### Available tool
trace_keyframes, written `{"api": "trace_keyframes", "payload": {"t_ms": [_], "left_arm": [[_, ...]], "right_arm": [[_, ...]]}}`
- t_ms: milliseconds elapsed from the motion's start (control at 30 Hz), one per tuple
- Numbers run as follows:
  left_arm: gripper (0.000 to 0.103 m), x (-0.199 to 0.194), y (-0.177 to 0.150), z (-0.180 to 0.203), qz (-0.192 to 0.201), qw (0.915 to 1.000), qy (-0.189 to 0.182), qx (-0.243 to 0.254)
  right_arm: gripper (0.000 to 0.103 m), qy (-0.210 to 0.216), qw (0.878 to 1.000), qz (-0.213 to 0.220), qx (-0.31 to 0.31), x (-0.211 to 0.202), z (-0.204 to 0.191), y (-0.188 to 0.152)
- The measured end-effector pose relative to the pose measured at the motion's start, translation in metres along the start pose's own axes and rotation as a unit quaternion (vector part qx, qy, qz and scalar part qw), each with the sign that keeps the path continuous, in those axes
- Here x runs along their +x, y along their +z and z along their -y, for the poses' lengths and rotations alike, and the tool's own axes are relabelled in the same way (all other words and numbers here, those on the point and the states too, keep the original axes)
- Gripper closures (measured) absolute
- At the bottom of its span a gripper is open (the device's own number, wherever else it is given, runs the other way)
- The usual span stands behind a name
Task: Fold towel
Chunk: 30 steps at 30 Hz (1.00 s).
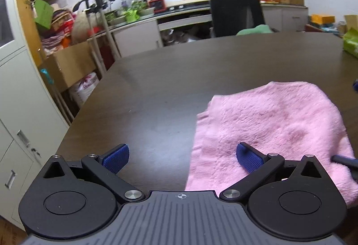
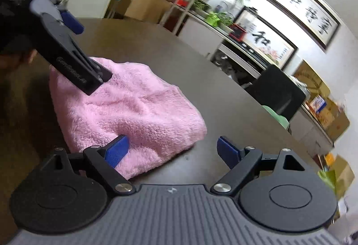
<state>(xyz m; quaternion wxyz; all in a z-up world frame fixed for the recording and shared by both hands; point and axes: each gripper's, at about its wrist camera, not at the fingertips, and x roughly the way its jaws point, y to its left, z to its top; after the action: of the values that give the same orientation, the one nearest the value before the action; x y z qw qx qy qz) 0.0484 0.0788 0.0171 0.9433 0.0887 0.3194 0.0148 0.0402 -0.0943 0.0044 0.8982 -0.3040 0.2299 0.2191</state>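
A dark brown table [image 1: 161,79] fills the room's middle, with a black office chair [image 1: 237,14] at its far edge. On it lies the pink towel [image 2: 125,110], folded into a thick fluffy bundle. The left gripper [image 1: 182,158] hangs spread wide over the towel's near edge with nothing clamped, and the right gripper [image 2: 172,149] likewise stands wide at the bundle's other side, holding nothing between its blue pads [image 2: 228,151].

Both grippers [image 1: 182,158] [image 2: 173,149]: black linkages, silver screws, ribbed grey base, blue textured fingers [image 1: 116,158].
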Motion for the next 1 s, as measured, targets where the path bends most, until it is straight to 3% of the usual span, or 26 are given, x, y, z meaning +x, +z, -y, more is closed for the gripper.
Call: {"api": "trace_keyframes", "payload": {"t_ms": [100, 233, 400, 567, 633, 767, 833, 900, 1000], "left_arm": [[0.001, -0.013, 0.004, -0.005, 0.025, 0.9995, -0.002, -0.018], [0.001, -0.026, 0.009, -0.004, 0.048, 0.9970, -0.057, -0.023], [0.001, -0.027, 0.012, 0.027, 0.065, 0.9896, -0.123, 0.036], [0.002, -0.001, 0.016, 0.044, 0.035, 0.9941, -0.081, 0.063], [0.001, 0.011, 0.014, 0.041, 0.015, 0.9961, -0.062, 0.060], [0.001, 0.008, 0.011, 0.023, 0.016, 0.9981, -0.034, 0.049], [0.000, 0.011, 0.008, 0.006, 0.005, 0.9995, -0.012, 0.030], [0.000, 0.012, 0.007, -0.010, -0.009, 0.9996, -0.028, -0.003], [0.000, 0.011, 0.007, -0.026, -0.008, 0.9995, -0.016, -0.026]], "right_arm": [[0.015, 0.001, 1.000, 0.015, 0.017, -0.010, 0.011, 0.003], [0.011, -0.017, 1.000, 0.018, 0.019, -0.010, 0.018, 0.005], [0.011, -0.007, 1.000, -0.004, 0.015, 0.012, 0.014, 0.003], [0.011, 0.005, 1.000, -0.001, 0.029, 0.015, 0.018, -0.002], [0.010, 0.006, 1.000, -0.001, 0.031, 0.015, 0.019, -0.004], [0.007, 0.012, 0.999, -0.003, 0.047, 0.018, 0.023, -0.008], [0.007, 0.015, 0.998, -0.001, 0.055, 0.019, 0.026, -0.010], [0.007, 0.019, 0.998, 0.000, 0.061, 0.018, 0.027, -0.012], [0.006, 0.017, 0.998, 0.002, 0.060, 0.017, 0.027, -0.013]]}}
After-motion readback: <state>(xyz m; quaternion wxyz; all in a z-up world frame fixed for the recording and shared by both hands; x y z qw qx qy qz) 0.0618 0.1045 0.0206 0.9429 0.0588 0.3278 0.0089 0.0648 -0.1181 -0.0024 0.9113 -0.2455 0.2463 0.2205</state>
